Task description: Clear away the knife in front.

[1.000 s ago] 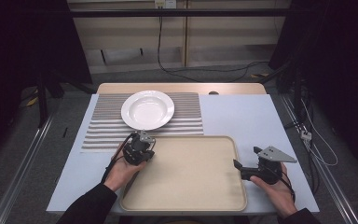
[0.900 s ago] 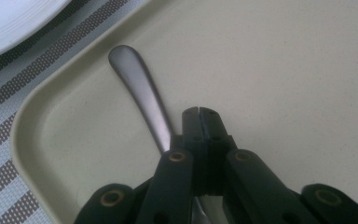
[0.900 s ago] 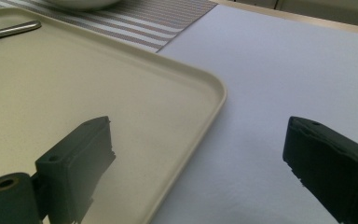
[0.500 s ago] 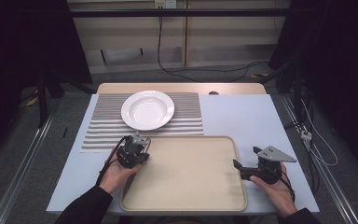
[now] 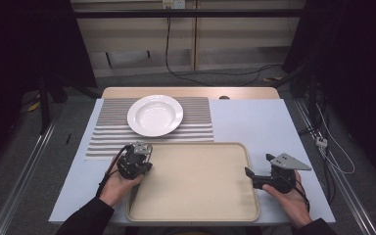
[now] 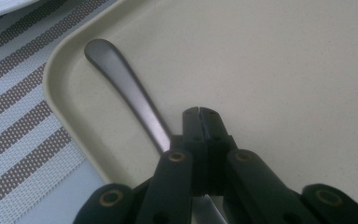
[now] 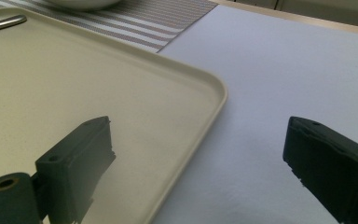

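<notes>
My left gripper (image 6: 199, 116) is closed on the spoon (image 6: 121, 79) in the tray (image 5: 196, 205), at the tray's 9 o'clock edge; the handle runs out toward 11 o'clock into the tray's corner. My right gripper (image 7: 198, 163) is wide open, holding nothing, straddling the tray's 3 o'clock rim. The plate (image 5: 155, 115) sits on the mat (image 5: 103, 132) at 12 o'clock.

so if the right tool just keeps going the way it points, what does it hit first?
Probably the tray's raised right rim: the right tool has open jaws straddling that edge, one over the tray, one over the table. How high it sits above the rim is unclear, so it might pass over.
</notes>
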